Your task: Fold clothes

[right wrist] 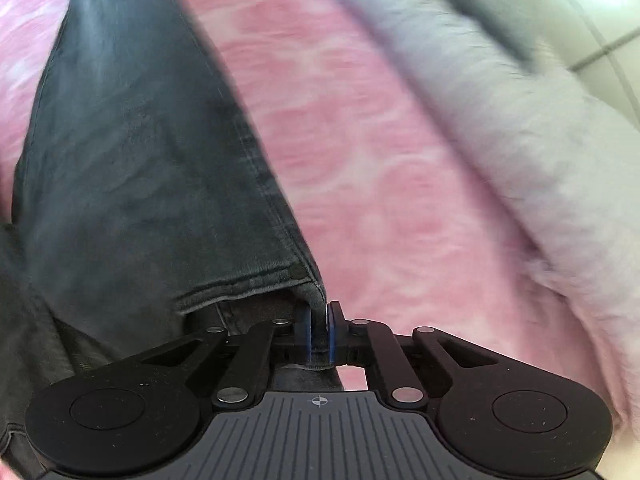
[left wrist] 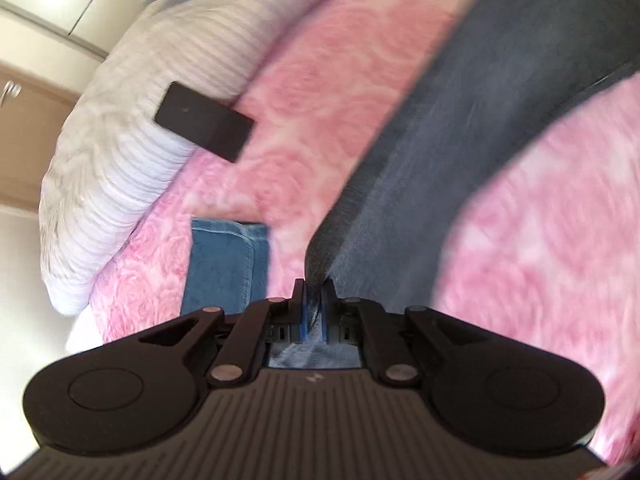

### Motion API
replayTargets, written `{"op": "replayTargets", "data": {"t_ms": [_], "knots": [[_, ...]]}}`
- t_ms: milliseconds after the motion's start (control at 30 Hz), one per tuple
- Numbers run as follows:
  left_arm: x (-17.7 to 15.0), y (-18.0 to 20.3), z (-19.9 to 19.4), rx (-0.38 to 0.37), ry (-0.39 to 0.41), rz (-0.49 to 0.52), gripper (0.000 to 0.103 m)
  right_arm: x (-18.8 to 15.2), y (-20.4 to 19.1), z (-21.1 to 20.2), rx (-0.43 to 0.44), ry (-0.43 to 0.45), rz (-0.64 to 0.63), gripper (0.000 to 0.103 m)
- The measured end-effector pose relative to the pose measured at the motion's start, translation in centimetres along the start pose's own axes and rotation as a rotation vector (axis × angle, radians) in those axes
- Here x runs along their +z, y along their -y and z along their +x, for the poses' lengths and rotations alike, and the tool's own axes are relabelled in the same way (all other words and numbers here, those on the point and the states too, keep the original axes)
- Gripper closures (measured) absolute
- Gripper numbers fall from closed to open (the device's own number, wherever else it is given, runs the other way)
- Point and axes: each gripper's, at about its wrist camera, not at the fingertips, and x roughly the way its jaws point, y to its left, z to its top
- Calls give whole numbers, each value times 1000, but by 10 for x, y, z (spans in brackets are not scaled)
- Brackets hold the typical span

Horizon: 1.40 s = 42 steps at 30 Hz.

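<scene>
Dark grey jeans [left wrist: 460, 128] stretch across a pink rose-patterned blanket [left wrist: 320, 92]. My left gripper [left wrist: 314, 300] is shut on an edge of the grey jeans, which run up and right from the pads. In the right wrist view my right gripper [right wrist: 319, 320] is shut on the hem corner of a leg of the same grey jeans [right wrist: 132, 152], which spreads up and left over the pink blanket [right wrist: 380, 168]. Both views are motion-blurred.
Folded blue jeans [left wrist: 226, 264] lie on the blanket left of my left gripper. A black rectangular object [left wrist: 204, 122] rests by a white ribbed pillow [left wrist: 120, 152]. A pale fuzzy pillow [right wrist: 520, 120] borders the blanket on the right. Wooden cabinets [left wrist: 24, 132] stand beyond.
</scene>
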Motion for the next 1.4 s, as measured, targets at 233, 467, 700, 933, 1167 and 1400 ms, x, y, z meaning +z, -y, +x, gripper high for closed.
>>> {"op": "replayTargets", "data": {"t_ms": [233,467,700,933,1167,1400], "knots": [[38,25,72,-7,-68,59,99,27,20,50,-19,-38,38,97],[54,-3,100,-36,-117,10,98,37,37,91,5,-57,-16,97],[88,-17,131,151,-142,-81,80,33,31,128,-71,-83,54,64],[56,21,111,232,-116,82,62,32,0,78,-193,12,150,45],[-4,92,128,267,-100,390,58,77,-119,17,-5,215,131,45],[-13,103,175,302,-66,534,74,124,-259,6,127,262,10,45]]}}
